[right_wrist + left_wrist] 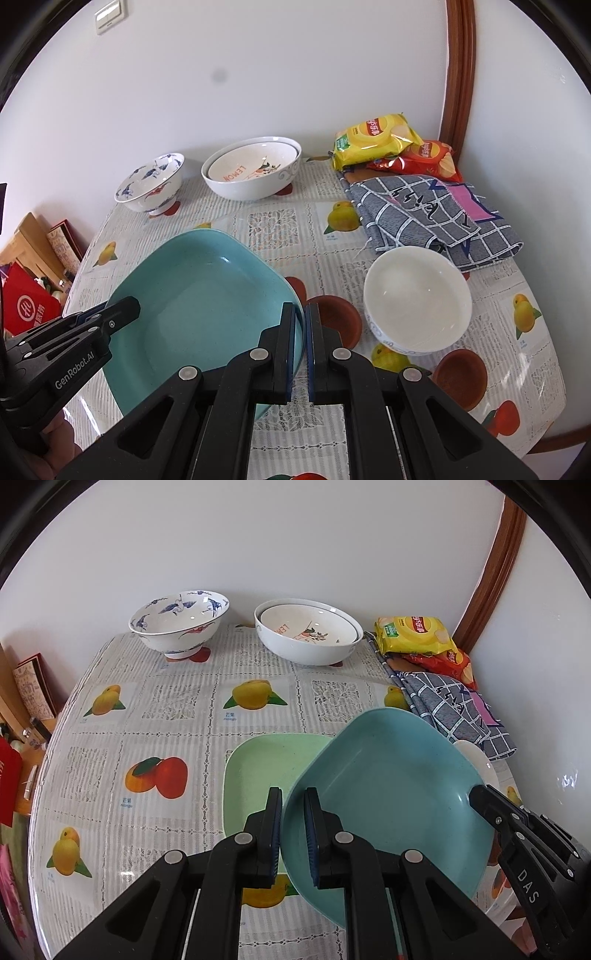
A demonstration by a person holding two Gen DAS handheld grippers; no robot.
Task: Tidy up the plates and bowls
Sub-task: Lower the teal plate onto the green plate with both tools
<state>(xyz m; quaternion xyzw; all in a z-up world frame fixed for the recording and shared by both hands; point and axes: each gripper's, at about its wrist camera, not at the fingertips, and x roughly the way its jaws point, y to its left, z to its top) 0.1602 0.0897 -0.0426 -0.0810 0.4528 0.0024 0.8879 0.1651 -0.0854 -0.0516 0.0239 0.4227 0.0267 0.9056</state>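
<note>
A teal square plate (pixel 388 797) is held tilted above the table by both grippers. My left gripper (pixel 293 834) is shut on its left rim; my right gripper (pixel 300 347) is shut on its right rim (pixel 295 314). Each gripper shows in the other's view, the right gripper (pixel 517 834) and the left gripper (pixel 92 332). A light green square plate (pixel 258 775) lies flat on the table, partly under the teal plate. A plain white bowl (pixel 417 299) stands right of the teal plate. A blue-patterned bowl (pixel 179 622) and two nested white bowls (pixel 308 631) stand at the back.
Yellow and red chip bags (pixel 373 142) and a folded checked cloth (pixel 436 218) lie at the back right. The fruit-print tablecloth (pixel 155 716) covers the table. A wall is close behind. Boxes and clutter (pixel 26 701) stand off the left edge.
</note>
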